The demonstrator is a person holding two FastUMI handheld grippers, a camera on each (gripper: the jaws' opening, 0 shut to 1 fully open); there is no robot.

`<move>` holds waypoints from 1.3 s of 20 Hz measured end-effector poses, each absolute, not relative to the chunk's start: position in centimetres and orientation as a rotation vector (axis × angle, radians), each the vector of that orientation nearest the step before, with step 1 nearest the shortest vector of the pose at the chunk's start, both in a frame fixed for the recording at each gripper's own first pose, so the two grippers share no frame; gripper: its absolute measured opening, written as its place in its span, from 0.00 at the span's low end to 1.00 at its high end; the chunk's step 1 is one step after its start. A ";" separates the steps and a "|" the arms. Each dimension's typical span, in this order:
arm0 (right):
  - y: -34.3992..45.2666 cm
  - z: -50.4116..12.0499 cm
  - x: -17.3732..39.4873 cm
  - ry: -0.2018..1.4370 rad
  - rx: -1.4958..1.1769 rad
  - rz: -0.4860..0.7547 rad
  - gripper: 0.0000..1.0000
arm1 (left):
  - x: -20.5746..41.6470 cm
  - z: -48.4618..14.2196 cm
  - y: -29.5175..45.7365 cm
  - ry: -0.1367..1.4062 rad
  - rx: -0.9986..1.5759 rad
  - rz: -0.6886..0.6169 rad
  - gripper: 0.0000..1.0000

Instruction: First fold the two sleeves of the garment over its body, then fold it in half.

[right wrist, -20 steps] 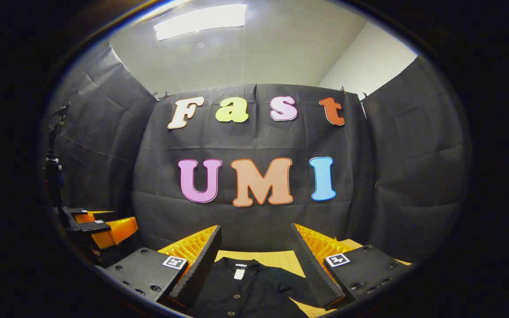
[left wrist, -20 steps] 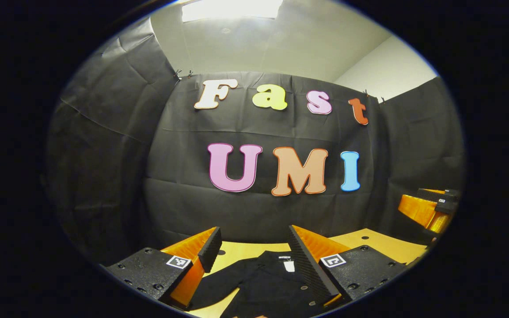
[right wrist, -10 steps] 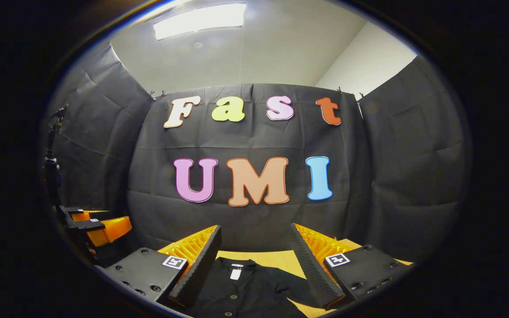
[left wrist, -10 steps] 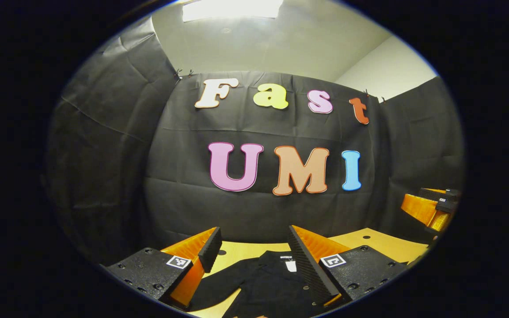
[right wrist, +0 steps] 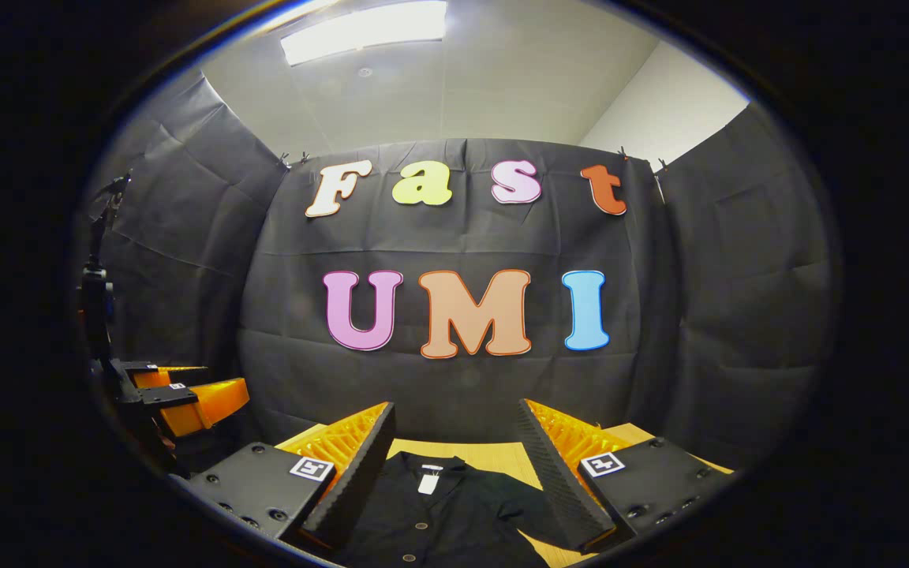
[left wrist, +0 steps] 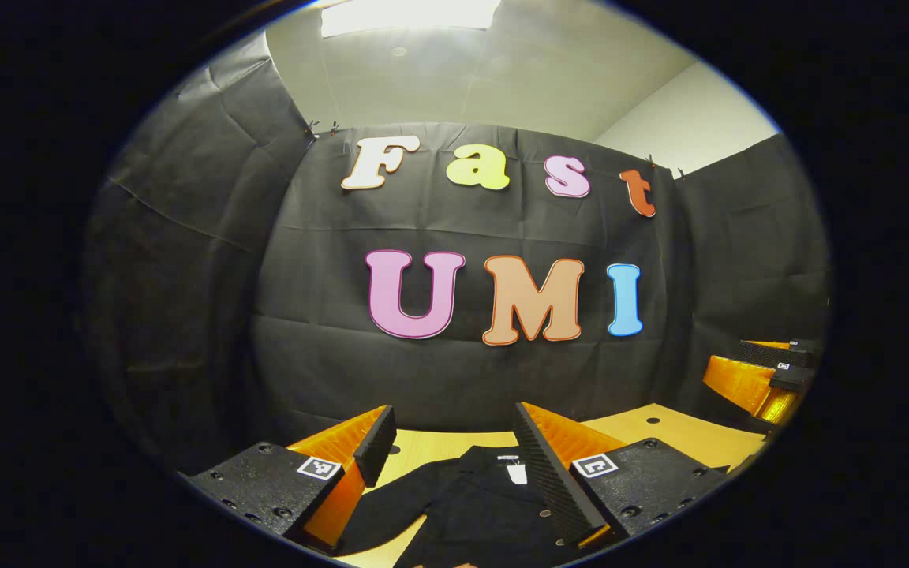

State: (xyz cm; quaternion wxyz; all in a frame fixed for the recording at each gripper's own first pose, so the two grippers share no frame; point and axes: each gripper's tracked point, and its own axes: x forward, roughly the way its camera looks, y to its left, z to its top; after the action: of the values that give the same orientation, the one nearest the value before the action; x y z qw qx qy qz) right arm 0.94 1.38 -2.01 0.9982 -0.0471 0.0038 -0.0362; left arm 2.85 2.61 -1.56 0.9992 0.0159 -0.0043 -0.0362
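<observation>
While lowered slightly, both claws (left wrist: 454,454) (right wrist: 454,446) agape.

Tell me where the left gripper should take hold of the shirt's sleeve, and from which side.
Grip the sleeve near its outer end, probably coming down from above with the open left gripper. The black shirt lies flat on the wooden table, sleeve spread outward from the body, so the end can likely be lifted and carried inward over the body.
</observation>
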 end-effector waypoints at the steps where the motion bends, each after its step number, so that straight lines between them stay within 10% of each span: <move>1: 1.2 -2.1 1.0 0.012 -0.094 -0.071 0.95 | 3.0 -1.5 2.6 -0.007 0.026 -0.070 0.90; 26: -26.3 -18.7 1.9 0.503 -0.152 -0.281 0.98 | 5.1 -0.8 -5.8 -0.005 0.109 0.006 0.92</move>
State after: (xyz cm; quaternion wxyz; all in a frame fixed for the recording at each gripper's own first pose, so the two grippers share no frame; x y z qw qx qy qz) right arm 1.86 -26.25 -18.71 0.9559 -0.0750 0.2477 -0.1386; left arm 5.15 -5.78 -0.78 0.9985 0.0544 -0.0026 0.0030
